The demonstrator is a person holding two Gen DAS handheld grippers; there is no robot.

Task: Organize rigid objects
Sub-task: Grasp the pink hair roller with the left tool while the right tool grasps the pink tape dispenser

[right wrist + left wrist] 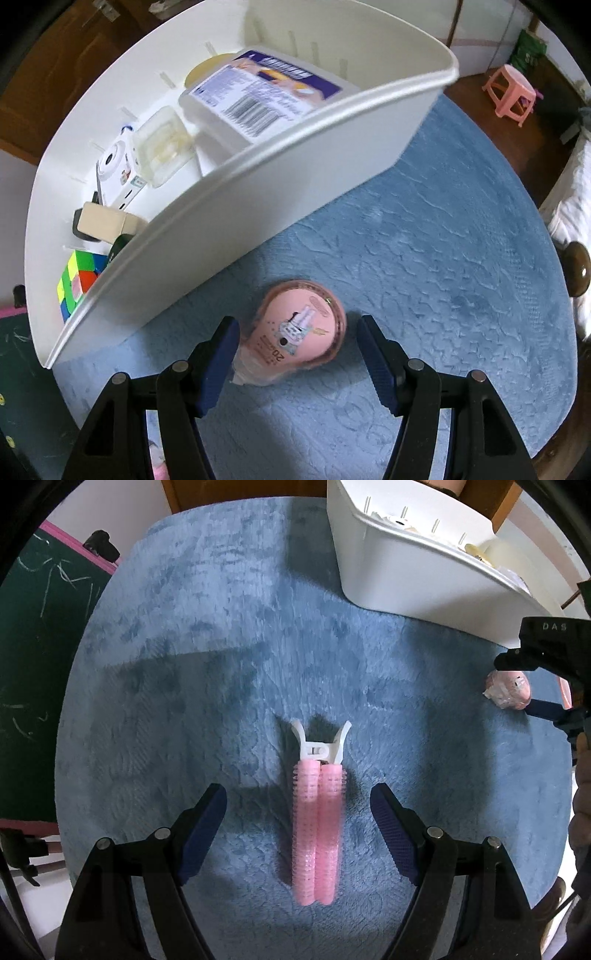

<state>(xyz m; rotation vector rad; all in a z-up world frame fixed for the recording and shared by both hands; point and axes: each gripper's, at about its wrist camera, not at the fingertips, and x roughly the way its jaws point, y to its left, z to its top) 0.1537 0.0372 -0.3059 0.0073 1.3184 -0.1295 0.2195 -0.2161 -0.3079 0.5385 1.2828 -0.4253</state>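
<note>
The left gripper (298, 805) stood spread around a pink hair clip (318, 830) on the blue table (184, 646); the right gripper (297, 338) gaped around a pink tape dispenser (295, 334) beside the white bin (258, 177).

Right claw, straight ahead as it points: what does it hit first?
The pink tape dispenser, lying on the blue mat between the open right claw fingers. Past it, probably the white bin wall, though depth is unclear.

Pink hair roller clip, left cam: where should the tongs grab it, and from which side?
Grip across the two pink roller barrels of the hair roller clip, mid-length, coming straight down from above. It lies flat on the blue mat along the left tongs, already between the open fingers. Avoid the white hinge end: thin and splayed.
</note>
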